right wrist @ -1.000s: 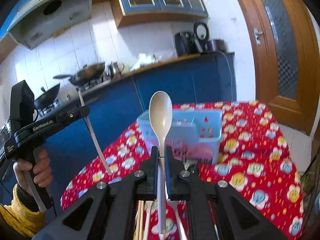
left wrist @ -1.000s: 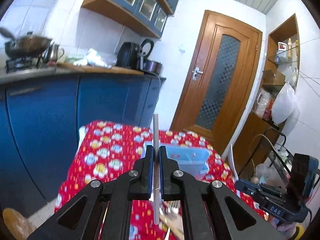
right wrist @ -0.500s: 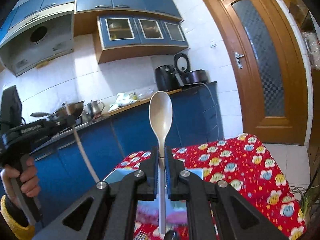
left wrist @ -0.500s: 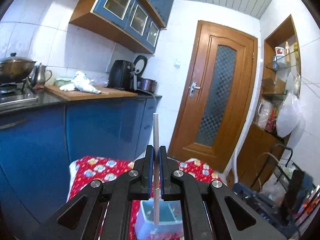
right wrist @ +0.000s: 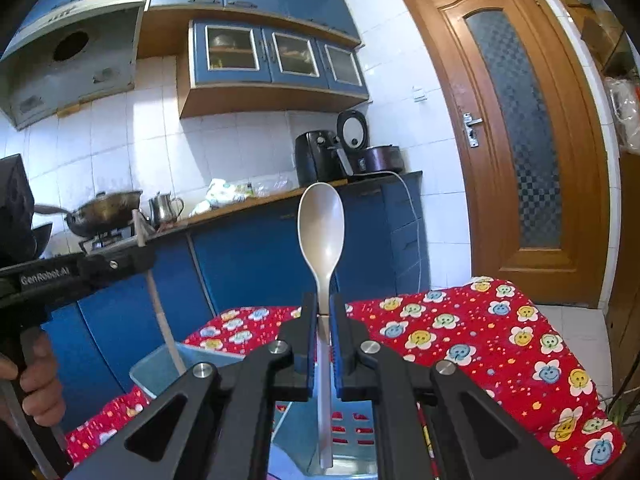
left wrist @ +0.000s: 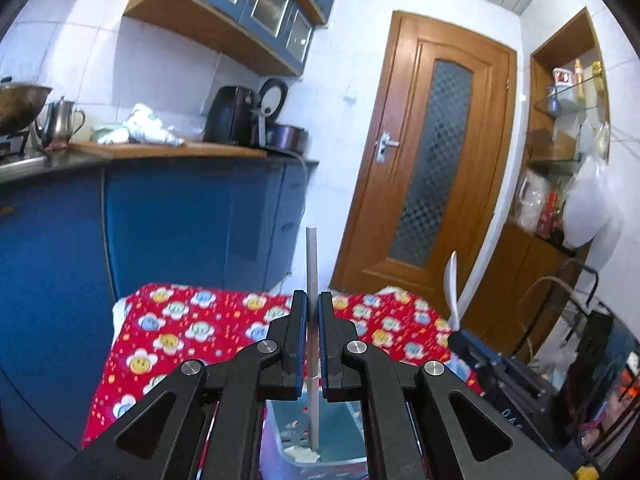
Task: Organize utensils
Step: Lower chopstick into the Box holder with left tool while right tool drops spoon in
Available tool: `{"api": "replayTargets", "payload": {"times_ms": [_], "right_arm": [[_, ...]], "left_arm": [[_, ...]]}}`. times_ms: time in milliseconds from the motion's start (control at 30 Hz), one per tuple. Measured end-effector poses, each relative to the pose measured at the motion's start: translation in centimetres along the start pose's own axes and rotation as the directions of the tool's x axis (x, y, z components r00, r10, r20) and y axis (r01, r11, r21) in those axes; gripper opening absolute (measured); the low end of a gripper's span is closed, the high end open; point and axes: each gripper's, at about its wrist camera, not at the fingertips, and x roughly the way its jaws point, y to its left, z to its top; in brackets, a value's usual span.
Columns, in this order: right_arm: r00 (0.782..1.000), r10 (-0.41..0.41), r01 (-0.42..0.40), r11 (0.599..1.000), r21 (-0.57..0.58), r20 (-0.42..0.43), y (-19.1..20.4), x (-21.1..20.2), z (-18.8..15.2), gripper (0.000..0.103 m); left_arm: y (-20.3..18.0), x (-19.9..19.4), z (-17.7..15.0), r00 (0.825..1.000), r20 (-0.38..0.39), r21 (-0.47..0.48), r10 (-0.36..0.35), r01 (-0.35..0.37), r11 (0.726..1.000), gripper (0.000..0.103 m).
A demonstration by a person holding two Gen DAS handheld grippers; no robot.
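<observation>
The pale blue plastic utensil basket sits on the counter under a red flower-print cloth. Directly above the basket, the right gripper clamps a beige plastic spoon by its handle, bowl up, handle end inside the basket. Beside it, the left gripper pinches a slim grey chopstick upright, lower tip at the basket's floor. Both appear mid-deposit; next likely calls for loosening each grip so the utensils stand inside the basket. Both grippers point level, away from the person.
</observation>
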Motion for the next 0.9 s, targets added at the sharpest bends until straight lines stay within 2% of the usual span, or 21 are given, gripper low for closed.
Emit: {"api": "replayTargets", "payload": {"times_ms": [267, 333, 467, 533, 900], "right_arm": [[0.999, 0.0, 0.001, 1.0, 0.021, -0.045, -0.6, 0.3, -1.2, 0.009], [0.998, -0.004, 0.005, 1.0, 0.019, -0.059, -0.6, 0.4, -1.3, 0.009], [0.996, -0.016, 0.018, 1.0, 0.023, -0.087, -0.5, 0.4, -1.2, 0.031], [0.996, -0.016, 0.019, 0.999, 0.027, -0.089, -0.4, 0.3, -1.1, 0.032], [0.996, -0.027, 0.028, 1.0, 0.01, -0.081, 0.7, -2.8, 1.2, 0.039]], "left_arm": [[-0.1, 1.4, -2.1, 0.995, -0.094, 0.014, 0.02, -0.018, 1.0, 0.005], [-0.2, 1.6, -2.4, 0.994, -0.107, 0.014, 0.031, -0.03, 0.999, 0.008], [0.0, 1.5, -2.5, 0.991, -0.128, -0.005, 0.039, -0.04, 0.999, 0.021], [0.0, 1.0, -2.5, 0.991, -0.131, -0.006, 0.038, -0.039, 0.999, 0.028], [-0.5, -2.7, -2.3, 0.989, -0.141, 0.004, 0.033, -0.033, 0.999, 0.035]]}}
